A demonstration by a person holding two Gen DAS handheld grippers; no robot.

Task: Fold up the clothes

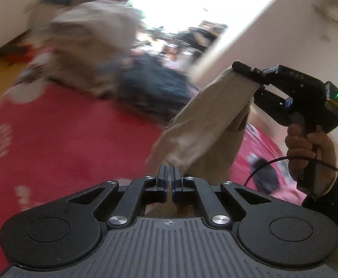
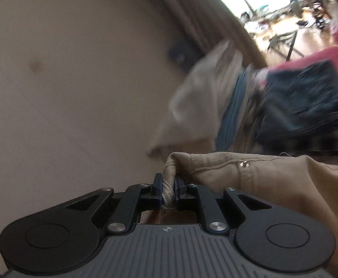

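Left wrist view: camera seated just behind the left gripper [image 1: 169, 173], looking forward and downward along its fingers [image 1: 162, 176] over the red bedspread [image 1: 76, 127], with the right gripper [image 1: 245, 71] close by on its right side. Right wrist view: camera seated just behind the right gripper [image 2: 169, 183], facing a pale wall [image 2: 76, 81] at close range. Both views share the beige garment [image 1: 206, 120] [image 2: 273, 176], the clothes pile [image 1: 122, 69] [image 2: 273, 106] beyond it, and the bright opening [image 1: 180, 0] [image 2: 273, 0] farther off.

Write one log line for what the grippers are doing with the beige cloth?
left gripper: shut on beige garment | right gripper: shut on beige garment | garment: lifted over red cover
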